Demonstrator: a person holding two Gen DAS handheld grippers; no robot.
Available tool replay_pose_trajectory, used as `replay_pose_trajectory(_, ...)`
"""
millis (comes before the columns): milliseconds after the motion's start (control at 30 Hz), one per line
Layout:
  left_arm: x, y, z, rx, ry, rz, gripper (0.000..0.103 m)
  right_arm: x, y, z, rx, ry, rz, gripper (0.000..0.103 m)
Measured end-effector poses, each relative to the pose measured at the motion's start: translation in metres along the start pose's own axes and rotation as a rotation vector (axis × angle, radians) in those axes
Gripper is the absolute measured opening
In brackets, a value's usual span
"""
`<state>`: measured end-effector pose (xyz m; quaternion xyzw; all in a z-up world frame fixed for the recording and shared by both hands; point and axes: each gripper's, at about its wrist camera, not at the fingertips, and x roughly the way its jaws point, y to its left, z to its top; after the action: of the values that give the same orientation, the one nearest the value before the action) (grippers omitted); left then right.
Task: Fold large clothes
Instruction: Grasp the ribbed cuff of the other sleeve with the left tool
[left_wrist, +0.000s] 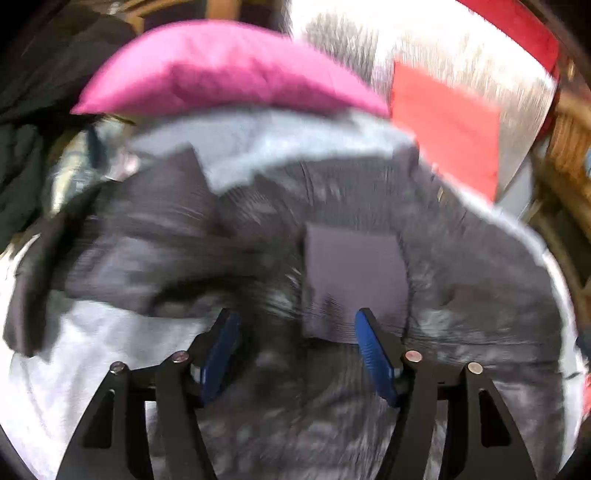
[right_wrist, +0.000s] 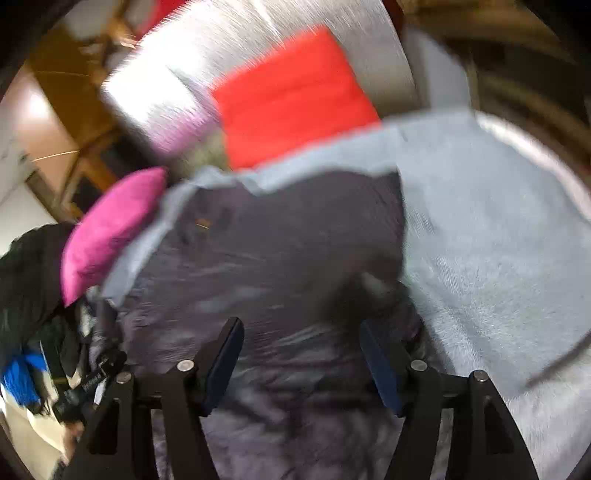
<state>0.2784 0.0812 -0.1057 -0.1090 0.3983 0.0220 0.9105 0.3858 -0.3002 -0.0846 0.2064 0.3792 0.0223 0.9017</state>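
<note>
A large dark grey garment (left_wrist: 369, 229) lies spread and rumpled on a pale blue-grey cover (left_wrist: 266, 144); both views are motion-blurred. A square patch pocket (left_wrist: 354, 280) shows on it in the left wrist view. My left gripper (left_wrist: 295, 332) is open and empty just above the garment, with its blue pads (left_wrist: 221, 350) apart. The garment also shows in the right wrist view (right_wrist: 280, 251), with the pale cover (right_wrist: 498, 240) to its right. My right gripper (right_wrist: 301, 347) is open and empty over the garment's near part.
A magenta cushion (left_wrist: 229, 70) lies beyond the garment, also at the left in the right wrist view (right_wrist: 107, 229). A red cushion (left_wrist: 447, 125) (right_wrist: 291, 96) rests against a white-grey backrest (right_wrist: 207, 55). Dark clothes (right_wrist: 29, 280) pile at the left. Wooden furniture (left_wrist: 569, 147) stands at the right.
</note>
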Motion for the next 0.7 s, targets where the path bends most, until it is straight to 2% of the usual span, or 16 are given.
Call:
replay_pose_trajectory(33, -0.012, 0.01, -0.002, -0.013, -0.017, 0.006, 0.08, -0.008, 0.004, -0.009, -0.002, -0.019, 0.009, 0.082)
replay_pose_trajectory(200, -0.074, 0.095, -0.019, -0.101, -0.092, 0.101, 0.083, -0.042, 0.021, -0.084, -0.054, -0.009, 0.081, 0.082)
replay_pose_trajectory(300, -0.092, 0.158, -0.028, -0.236, -0.108, 0.154, 0.087, -0.046, 0.027, -0.117, -0.071, -0.019, 0.074, 0.082)
replay_pose_trajectory(333, -0.091, 0.182, -0.029, -0.305, -0.09, 0.145, 0.087, -0.047, 0.028, -0.126, -0.072, -0.022, 0.069, 0.082)
replay_pose_trajectory(433, -0.078, 0.249, -0.037, -0.578, -0.025, 0.037, 0.086, -0.046, 0.03, -0.137, -0.057, -0.015, 0.085, 0.082)
replay_pose_trajectory(500, -0.072, 0.267, -0.039, -0.648, -0.015, 0.036, 0.086, -0.043, 0.033, -0.137, -0.058, -0.027, 0.087, 0.082)
replay_pose_trajectory(567, -0.069, 0.277, -0.035, -0.663, 0.0, 0.069, 0.086, -0.041, 0.036, -0.14, -0.064, -0.036, 0.101, 0.082)
replay_pose_trajectory(700, -0.066, 0.264, -0.022, -0.576, 0.036, 0.159, 0.086, -0.041, 0.036, -0.146, -0.076, -0.052, 0.116, 0.082)
